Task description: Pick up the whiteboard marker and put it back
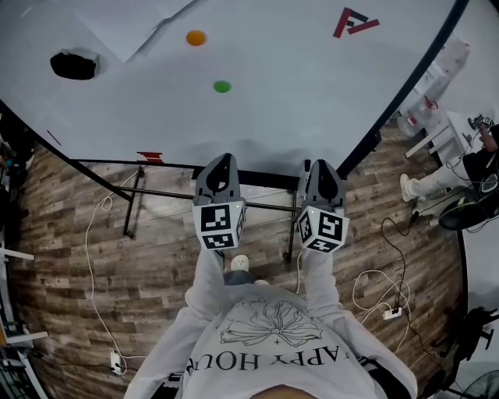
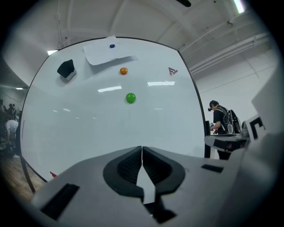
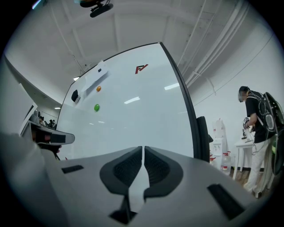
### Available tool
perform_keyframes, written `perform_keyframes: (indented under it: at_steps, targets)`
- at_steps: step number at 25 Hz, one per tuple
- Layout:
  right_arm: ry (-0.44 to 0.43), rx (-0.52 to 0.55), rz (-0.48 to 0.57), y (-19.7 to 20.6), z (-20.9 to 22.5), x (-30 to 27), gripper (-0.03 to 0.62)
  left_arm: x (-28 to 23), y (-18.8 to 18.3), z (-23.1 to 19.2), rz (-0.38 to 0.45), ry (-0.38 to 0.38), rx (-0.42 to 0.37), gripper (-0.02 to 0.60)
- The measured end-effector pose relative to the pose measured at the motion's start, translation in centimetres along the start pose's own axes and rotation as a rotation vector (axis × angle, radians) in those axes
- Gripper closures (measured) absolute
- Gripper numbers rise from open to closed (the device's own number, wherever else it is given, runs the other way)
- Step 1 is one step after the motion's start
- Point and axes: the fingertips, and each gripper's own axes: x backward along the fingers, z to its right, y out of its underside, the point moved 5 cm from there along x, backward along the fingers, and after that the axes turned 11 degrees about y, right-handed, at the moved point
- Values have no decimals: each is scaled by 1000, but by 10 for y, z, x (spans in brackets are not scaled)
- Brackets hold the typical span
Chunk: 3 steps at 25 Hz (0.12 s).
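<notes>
A large whiteboard (image 1: 296, 93) stands in front of me. On it sit a green magnet (image 1: 222, 86), an orange magnet (image 1: 196, 37) and a black eraser (image 1: 74, 65). A small red object (image 1: 150, 157) lies at the board's lower edge; I cannot tell whether it is the marker. My left gripper (image 1: 221, 160) and right gripper (image 1: 320, 165) are held side by side just below that edge. Both are shut with nothing between the jaws. The left gripper view shows its closed jaws (image 2: 142, 148) facing the green magnet (image 2: 130, 98). The right gripper (image 3: 143, 148) faces the board's right part.
A sheet of paper (image 1: 132, 27) hangs at the board's top left, a red logo (image 1: 352, 21) at its top right. The board's black stand legs (image 1: 134, 203) stand on a wooden floor with white cables (image 1: 378, 300). A person (image 3: 259, 133) stands by a white table at the right.
</notes>
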Motion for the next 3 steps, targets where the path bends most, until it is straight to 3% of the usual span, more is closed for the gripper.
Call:
perform_keyframes:
  at_steps: [3]
  targets:
    - [1,0,-3,1,0,1,577,0,2,0,-6,1,4,575]
